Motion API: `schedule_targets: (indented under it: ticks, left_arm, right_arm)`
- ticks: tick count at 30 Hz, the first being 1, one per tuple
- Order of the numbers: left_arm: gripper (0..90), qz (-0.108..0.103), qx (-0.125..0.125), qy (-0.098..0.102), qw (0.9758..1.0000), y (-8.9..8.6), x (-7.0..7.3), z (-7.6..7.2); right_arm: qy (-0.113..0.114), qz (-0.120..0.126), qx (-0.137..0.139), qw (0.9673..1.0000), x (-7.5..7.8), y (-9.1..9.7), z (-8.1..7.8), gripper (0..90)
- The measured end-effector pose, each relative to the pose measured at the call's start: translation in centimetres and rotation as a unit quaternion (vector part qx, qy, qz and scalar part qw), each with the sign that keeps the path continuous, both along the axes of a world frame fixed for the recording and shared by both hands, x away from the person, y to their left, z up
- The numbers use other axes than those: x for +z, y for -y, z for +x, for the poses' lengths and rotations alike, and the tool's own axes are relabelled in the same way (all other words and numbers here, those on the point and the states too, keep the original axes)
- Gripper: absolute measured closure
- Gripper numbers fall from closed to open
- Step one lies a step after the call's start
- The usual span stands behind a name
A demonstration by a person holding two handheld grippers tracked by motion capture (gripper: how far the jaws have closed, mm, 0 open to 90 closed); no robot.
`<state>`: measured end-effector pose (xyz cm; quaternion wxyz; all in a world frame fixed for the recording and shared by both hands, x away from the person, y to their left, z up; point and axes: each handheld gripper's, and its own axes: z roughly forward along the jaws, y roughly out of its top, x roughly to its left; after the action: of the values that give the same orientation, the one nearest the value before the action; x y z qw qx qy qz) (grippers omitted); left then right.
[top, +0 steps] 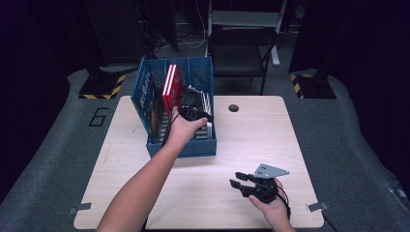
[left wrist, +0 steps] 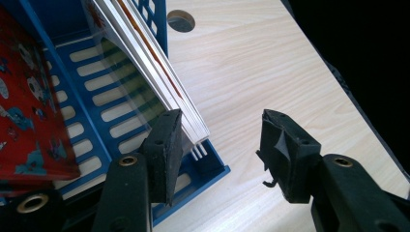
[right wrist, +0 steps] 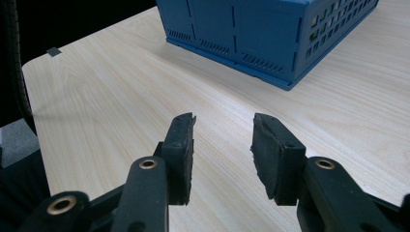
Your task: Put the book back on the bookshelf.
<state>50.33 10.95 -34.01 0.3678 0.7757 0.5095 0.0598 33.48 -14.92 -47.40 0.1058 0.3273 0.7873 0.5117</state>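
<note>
Left gripper (left wrist: 220, 145): we found fingers wide, one touching white books (left wrist: 159, 82) in blue crate (left wrist: 208, 169).
Right gripper (right wrist: 222, 154): fingers wide, above bare surface (right wrist: 121, 96).

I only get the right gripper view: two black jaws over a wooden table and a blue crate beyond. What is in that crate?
Observer: A red book stands in the blue crate, with a stack of white books beside it.
Operator: Where is the other gripper?
Observer: The left gripper is at the crate's near right corner, jaws open, one jaw beside the white books' edges.
Operator: Is my gripper holding anything?
Observer: No. From above, the right gripper hovers open near the table's front edge.
</note>
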Motion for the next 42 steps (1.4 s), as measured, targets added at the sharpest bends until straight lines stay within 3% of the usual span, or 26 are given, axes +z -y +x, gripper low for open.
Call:
schedule_targets:
  ticks: [5, 9, 16, 30, 36, 42]
  left_arm:
    - [49.8, -0.009, -0.017, 0.008, 0.9998, -0.7, 0.4, -1.1]
    - [48.3, 0.002, -0.03, 0.023, 0.9993, -1.2, 0.5, -1.8]
    - [45.8, 0.01, -0.043, 0.033, 0.9985, -2.3, 0.7, -2.9]
    - [40.5, 0.014, -0.081, 0.055, 0.9951, -4.6, 0.8, -6.2]
    - [39.7, 0.015, -0.09, 0.065, 0.9937, -6.1, 0.2, -7.8]
    - [39.6, 0.014, -0.094, 0.067, 0.9932, -7.4, -1.3, -9.3]
  right_arm:
    - [0.0, 0.0, -0.001, 1.0, 0.0, 0.0, 0.0, 59.3]
    - [-0.002, -0.002, -0.002, 1.0, 0.0, -0.1, -0.1, 59.3]
    - [0.0, -0.001, -0.002, 1.0, 0.0, 0.0, 0.0, 59.2]
    - [-0.002, -0.004, -0.002, 1.0, -0.1, -0.1, 0.0, 57.1]
    - [-0.005, -0.004, -0.003, 1.0, -0.2, -0.1, -0.1, 55.9]
    - [-0.007, -0.004, -0.006, 0.9999, -0.2, -0.1, 0.0, 54.7]
